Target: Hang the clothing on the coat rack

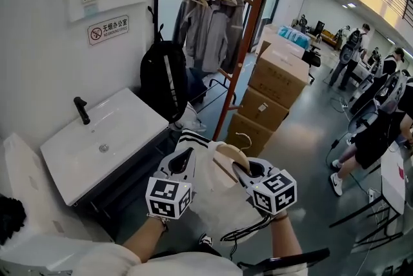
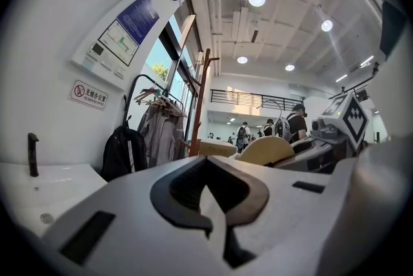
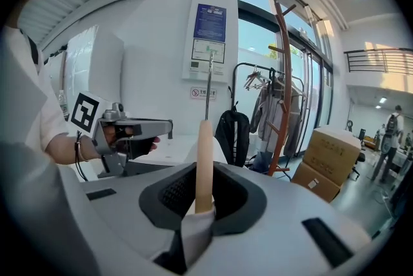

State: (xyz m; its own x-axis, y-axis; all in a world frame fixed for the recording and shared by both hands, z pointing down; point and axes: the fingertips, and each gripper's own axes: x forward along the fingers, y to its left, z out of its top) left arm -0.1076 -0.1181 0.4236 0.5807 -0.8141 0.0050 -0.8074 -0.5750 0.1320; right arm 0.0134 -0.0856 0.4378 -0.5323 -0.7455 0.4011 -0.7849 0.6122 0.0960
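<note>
The white shirt [image 1: 213,200] is on a wooden hanger [image 1: 230,155], held low in front of the person, well short of the coat rack [image 1: 248,29]. The right gripper [image 3: 203,204] is clamped on the hanger's arm with a fold of fabric caught in it. The left gripper [image 2: 210,194] is closed too, pinching the shirt near its striped collar. Beyond them are the stacked boxes [image 1: 274,91]. A white sink [image 1: 103,139] sits to the left, and a black backpack [image 1: 164,78] hangs by the jackets [image 1: 210,26].
</note>
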